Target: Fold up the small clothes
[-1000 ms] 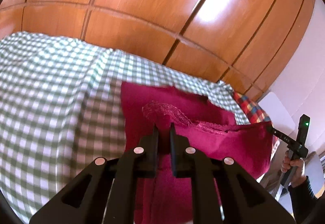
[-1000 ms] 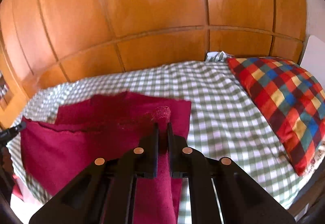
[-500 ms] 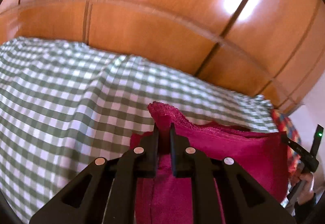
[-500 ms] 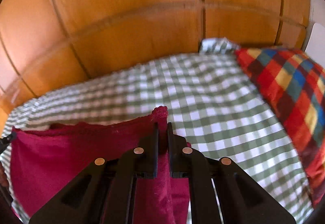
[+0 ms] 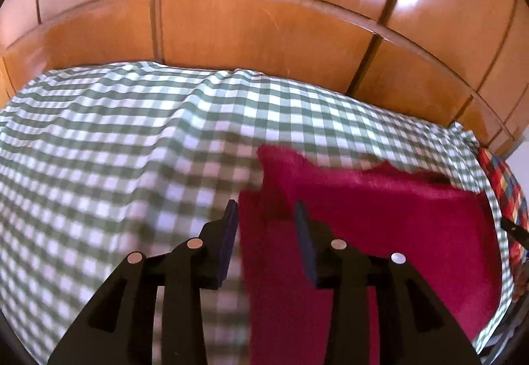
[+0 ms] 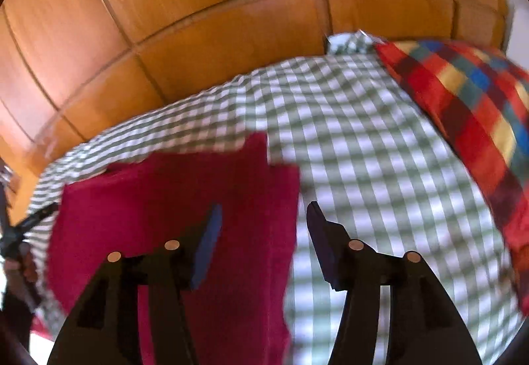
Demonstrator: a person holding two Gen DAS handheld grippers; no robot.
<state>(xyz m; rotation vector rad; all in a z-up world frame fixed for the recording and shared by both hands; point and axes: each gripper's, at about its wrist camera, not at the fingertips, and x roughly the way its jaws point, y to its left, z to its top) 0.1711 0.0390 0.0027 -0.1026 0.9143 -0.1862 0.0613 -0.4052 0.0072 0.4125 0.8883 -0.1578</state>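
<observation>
A: On our left, the left tool [image 5: 266, 211] hangs over the bed [image 5: 115, 140], and its jaws are opening. The near-left corner of the red cloth [image 5: 380, 219] lies in the gap, but the pads do not press on it.

B: And we see the cloth itself spread flat on the green-checked sheet, folded over, with 1 upper corner poking up toward the wooden headboard [image 5: 264, 30].

A: Yes. It lies toward the right side of the bed in our left view, close to the near edge.

B: Moving right, our right tool [image 6: 263, 212] is opening too. The cloth's right edge [image 6: 185, 199] runs down between its fingers; the left pad [image 6: 206, 249] sits over red fabric, the right one over bare sheet. Nothing is pinched.

A: Farthest right, we have the multicoloured checked pillow [image 6: 469, 107] resting on the bed's right end, well apart from the cloth.

B: Both views are blurred, so we cannot tell finer folds.
</observation>
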